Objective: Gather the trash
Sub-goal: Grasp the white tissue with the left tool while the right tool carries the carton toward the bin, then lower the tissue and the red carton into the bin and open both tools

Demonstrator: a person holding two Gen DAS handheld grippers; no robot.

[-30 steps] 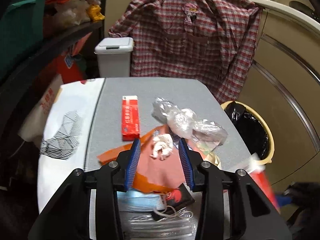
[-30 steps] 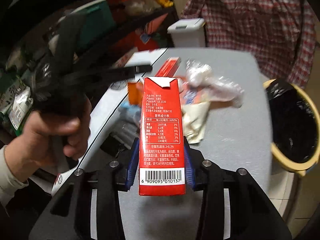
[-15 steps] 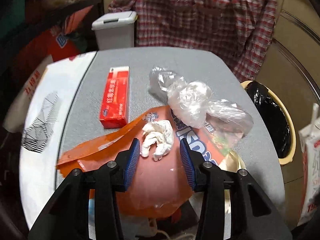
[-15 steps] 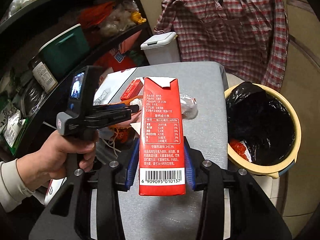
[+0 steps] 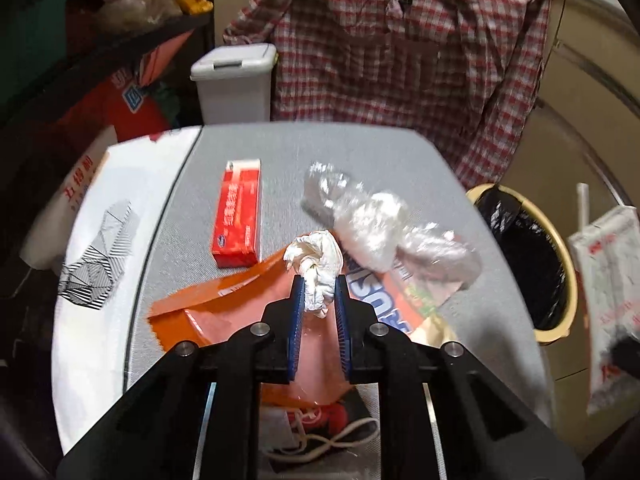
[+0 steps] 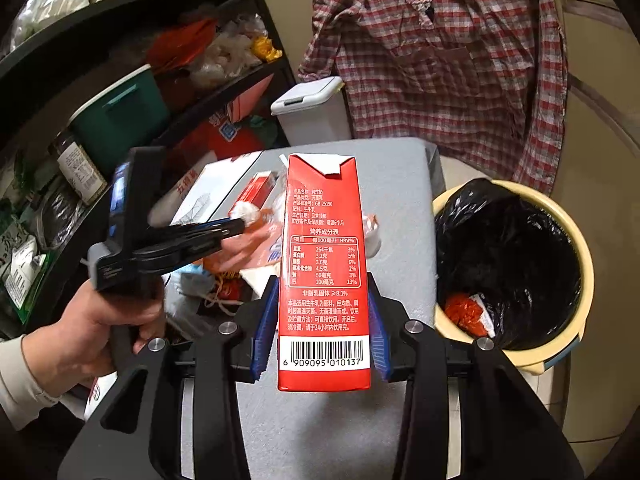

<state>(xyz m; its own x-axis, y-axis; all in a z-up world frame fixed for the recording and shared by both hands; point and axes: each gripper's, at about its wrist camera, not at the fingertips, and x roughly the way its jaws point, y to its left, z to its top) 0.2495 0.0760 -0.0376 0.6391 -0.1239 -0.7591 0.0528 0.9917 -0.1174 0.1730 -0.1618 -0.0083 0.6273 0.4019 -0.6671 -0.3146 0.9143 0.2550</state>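
Left tool (image 5: 319,294) now pinched on tissue wad (image 5: 316,260), previously agape; right tool (image 6: 322,330) still clamping milk carton (image 6: 323,268); both bound for bin (image 6: 568,344), lower right.

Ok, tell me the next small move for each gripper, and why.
Probably carry the red milk carton, clamped in the right gripper, rightward over the bin and release. The left gripper has its jaws closed on the crumpled tissue; lift that next.

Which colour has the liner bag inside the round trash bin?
Black; the liner bag sits inside a cream-yellow trash bin. The right wrist view shows it best.
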